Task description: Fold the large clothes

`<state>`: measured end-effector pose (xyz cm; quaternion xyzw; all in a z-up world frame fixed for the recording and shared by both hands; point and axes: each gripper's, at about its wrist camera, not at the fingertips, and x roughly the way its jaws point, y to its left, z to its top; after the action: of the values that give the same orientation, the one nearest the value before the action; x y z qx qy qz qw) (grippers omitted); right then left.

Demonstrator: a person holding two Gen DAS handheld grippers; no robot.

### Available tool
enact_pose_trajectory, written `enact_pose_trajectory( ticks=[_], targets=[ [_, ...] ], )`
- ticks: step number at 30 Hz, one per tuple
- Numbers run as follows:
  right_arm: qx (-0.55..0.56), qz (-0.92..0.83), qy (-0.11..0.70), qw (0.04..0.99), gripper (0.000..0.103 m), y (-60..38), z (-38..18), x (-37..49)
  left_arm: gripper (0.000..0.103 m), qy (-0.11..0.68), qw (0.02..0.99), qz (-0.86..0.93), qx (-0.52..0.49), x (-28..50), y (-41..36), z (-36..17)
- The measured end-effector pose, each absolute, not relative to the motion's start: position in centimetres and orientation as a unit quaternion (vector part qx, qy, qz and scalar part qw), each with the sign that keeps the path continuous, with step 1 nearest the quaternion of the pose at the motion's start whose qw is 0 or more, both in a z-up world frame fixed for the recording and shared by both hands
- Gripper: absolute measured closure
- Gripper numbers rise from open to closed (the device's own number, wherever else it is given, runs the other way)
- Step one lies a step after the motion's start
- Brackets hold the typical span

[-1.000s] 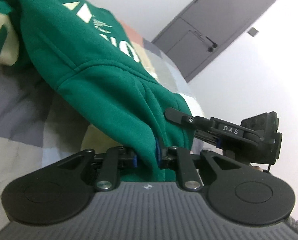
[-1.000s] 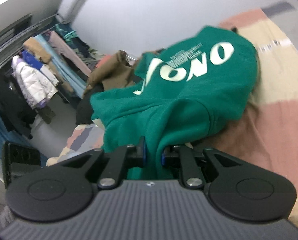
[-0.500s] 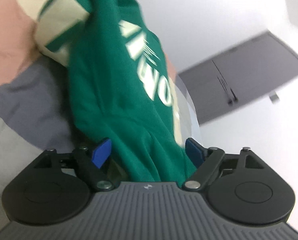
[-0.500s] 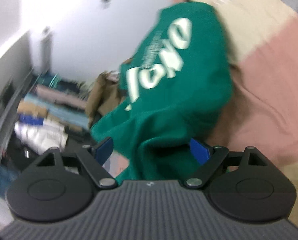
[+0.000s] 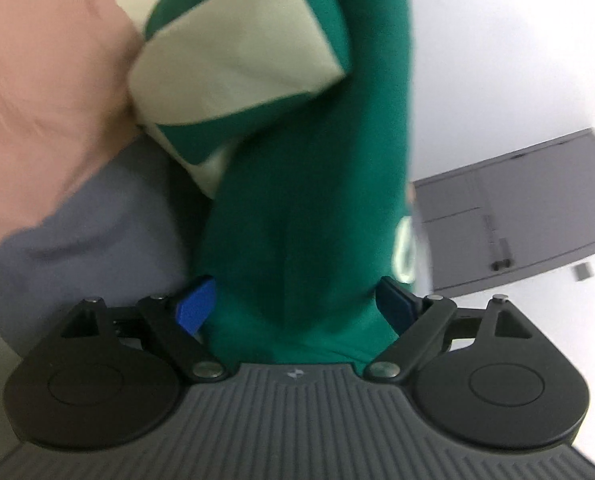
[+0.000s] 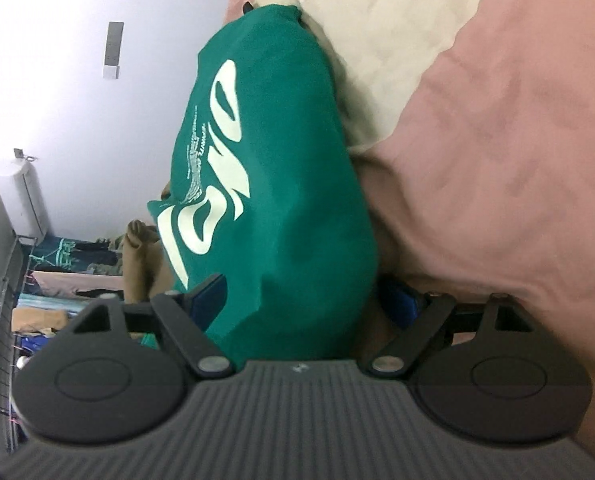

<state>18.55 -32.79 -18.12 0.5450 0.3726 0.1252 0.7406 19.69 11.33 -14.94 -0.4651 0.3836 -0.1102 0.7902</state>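
Observation:
A green sweatshirt [image 5: 297, 220] with pale lettering lies bunched on a patchwork bed cover [image 5: 37, 80]. One cream-and-green striped sleeve [image 5: 237, 60] is folded across its top. My left gripper [image 5: 295, 308] has its jaws opening wide, with the green cloth loose between the blue pads [image 5: 195, 308]. In the right wrist view the sweatshirt [image 6: 277, 160] shows its lettering. My right gripper [image 6: 305, 304] is open, and the cloth's near edge lies between its jaws without being pinched. The pink and cream bed cover [image 6: 497, 160] spreads to the right.
A grey door [image 5: 517, 216] stands in the white wall behind the bed. A rack of hanging clothes [image 6: 57, 280] and a brown garment [image 6: 141, 256] lie beyond the bed's far side. A white unit [image 6: 21, 200] stands by the wall.
Both grippers were shut on the sweatshirt's edge and have let go, jaws now wide. Both views have rolled, and the sweatshirt has settled onto the bed.

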Motion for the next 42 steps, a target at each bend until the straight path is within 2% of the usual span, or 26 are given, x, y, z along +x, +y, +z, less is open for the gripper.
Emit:
enact_pose_trajectory(
  ticks=[6, 13, 15, 16, 17, 18, 19, 20, 22, 23, 33, 38, 42],
  targets=[
    [0.531, 0.142, 0.363, 0.753, 0.017, -32.7, -17.5, 19.0, 0.013, 0.397, 0.799, -0.084, -0.444, 19.3, 10.8, -14.4],
    [0.519, 0.163, 0.354, 0.761, 0.018, -32.2, -17.5, 19.5, 0.012, 0.380, 0.776, -0.126, -0.488, 20.5, 10.1, -15.4],
    [0.507, 0.170, 0.355, 0.767, 0.022, -31.9, -17.6, 19.8, 0.014, 0.366, 0.772, -0.146, -0.500, 20.9, 9.9, -15.4],
    [0.500, 0.169, 0.356, 0.771, 0.028, -31.8, -17.6, 20.0, 0.019, 0.358, 0.777, -0.150, -0.495, 21.0, 9.7, -15.0],
    [0.491, 0.168, 0.356, 0.777, 0.039, -31.7, -17.5, 20.1, 0.033, 0.351, 0.784, -0.151, -0.489, 20.9, 9.5, -14.6],
    [0.479, 0.168, 0.356, 0.784, 0.048, -31.5, -17.3, 20.1, 0.040, 0.347, 0.787, -0.158, -0.485, 20.7, 9.3, -13.9],
    [0.462, 0.170, 0.357, 0.794, 0.069, -31.3, -17.1, 20.2, 0.057, 0.343, 0.789, -0.165, -0.482, 20.9, 9.1, -13.4],
    [0.443, 0.172, 0.356, 0.805, 0.084, -31.2, -16.7, 20.2, 0.074, 0.335, 0.794, -0.175, -0.477, 20.6, 8.8, -12.6],
    [0.422, 0.181, 0.345, 0.819, 0.090, -31.0, -16.1, 19.9, 0.090, 0.309, 0.816, -0.193, -0.448, 19.6, 8.3, -10.2],
    [0.412, 0.190, 0.334, 0.826, 0.092, -30.9, -15.5, 19.7, 0.091, 0.290, 0.828, -0.202, -0.436, 19.1, 7.8, -8.8],
    [0.344, 0.280, 0.157, 0.883, 0.093, -31.3, -5.8, 13.5, 0.095, 0.156, 0.867, -0.268, -0.391, 10.8, 6.2, 1.5],
    [0.293, 0.302, 0.088, 0.903, 0.093, -31.1, 1.6, 9.7, 0.095, 0.099, 0.874, -0.281, -0.383, 6.7, 7.6, 7.8],
    [0.238, 0.307, 0.059, 0.920, 0.093, -30.0, 9.1, 8.0, 0.095, 0.068, 0.886, -0.281, -0.362, 4.2, 9.3, 14.9]
  ],
)
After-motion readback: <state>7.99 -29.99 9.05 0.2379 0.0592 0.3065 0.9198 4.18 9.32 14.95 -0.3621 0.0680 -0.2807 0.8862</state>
